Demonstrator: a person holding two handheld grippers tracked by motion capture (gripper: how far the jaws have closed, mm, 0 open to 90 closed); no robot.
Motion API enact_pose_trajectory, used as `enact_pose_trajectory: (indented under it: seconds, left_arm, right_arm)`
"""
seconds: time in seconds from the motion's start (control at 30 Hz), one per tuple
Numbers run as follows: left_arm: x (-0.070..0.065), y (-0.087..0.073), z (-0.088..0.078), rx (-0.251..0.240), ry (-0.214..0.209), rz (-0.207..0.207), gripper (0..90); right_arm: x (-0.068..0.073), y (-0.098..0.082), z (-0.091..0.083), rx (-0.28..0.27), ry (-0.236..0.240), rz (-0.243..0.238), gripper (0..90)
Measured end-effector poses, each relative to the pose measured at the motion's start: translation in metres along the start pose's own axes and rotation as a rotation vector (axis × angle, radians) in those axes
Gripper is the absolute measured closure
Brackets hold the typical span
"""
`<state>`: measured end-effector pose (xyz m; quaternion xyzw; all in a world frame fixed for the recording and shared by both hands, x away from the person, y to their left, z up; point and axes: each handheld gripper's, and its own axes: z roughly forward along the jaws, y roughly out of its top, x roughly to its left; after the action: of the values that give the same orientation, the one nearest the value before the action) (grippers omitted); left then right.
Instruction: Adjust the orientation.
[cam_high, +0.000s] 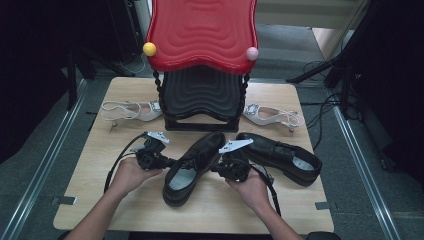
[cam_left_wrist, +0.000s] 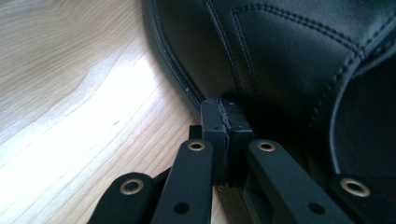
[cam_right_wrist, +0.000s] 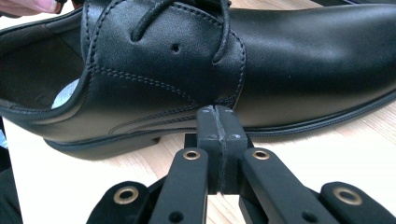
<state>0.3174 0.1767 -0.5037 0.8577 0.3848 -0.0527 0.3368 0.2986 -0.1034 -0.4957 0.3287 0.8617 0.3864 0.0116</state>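
**High view: two shut grippers flank the near shoe**

High view, and here we are over the table (cam_high: 90, 200), pale wood, with a red and black rack (cam_high: 202, 55) standing at the far side. A black shoe (cam_high: 192, 167) lies in the middle of the near half, toe pointing away and a bit to the right, opening toward the person. The left gripper (cam_high: 167, 161) comes in at the shoe's left flank, the right gripper (cam_high: 216, 169) at its right flank, so the shoe sits between the two. A second black shoe (cam_high: 280, 156) lies just to the right, toe toward the first, its heel out to the right. Two pale sandals rest farther back, one (cam_high: 131, 110) left of the rack, one (cam_high: 272, 116) right of it.

Over to the left gripper view: the jaws are pressed together, pads meeting with nothing between them, and their tips (cam_left_wrist: 226, 119) sit right at the shoe's (cam_left_wrist: 280, 60) side by the welt; touching or just short, I cannot tell.

Right gripper view now: same story, jaws closed on themselves, no gap, tips (cam_right_wrist: 217, 122) level with the lower side of the shoe (cam_right_wrist: 187, 74) below the laces. The laces are tied, the insole shows at the left, and the sole rests flat on the table (cam_right_wrist: 350, 158).
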Motion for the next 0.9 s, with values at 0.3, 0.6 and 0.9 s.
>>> enact_pose_trajectory:
  seconds: [0.3, 0.6, 0.9]
  left_arm:
    - [-0.005, 0.002, 0.008, -0.003, -0.053, -0.031, 90.0]
    - [-0.019, 0.006, 0.021, -0.008, -0.090, -0.035, 90.0]
    - [-0.029, 0.008, 0.029, -0.023, -0.111, -0.038, 90.0]
  right_arm:
    - [-0.005, -0.002, -0.006, 0.007, -0.025, 0.021, 90.0]
    - [-0.017, -0.003, -0.013, 0.004, -0.061, 0.057, 90.0]
    - [-0.025, -0.004, -0.018, 0.002, -0.082, 0.083, 90.0]
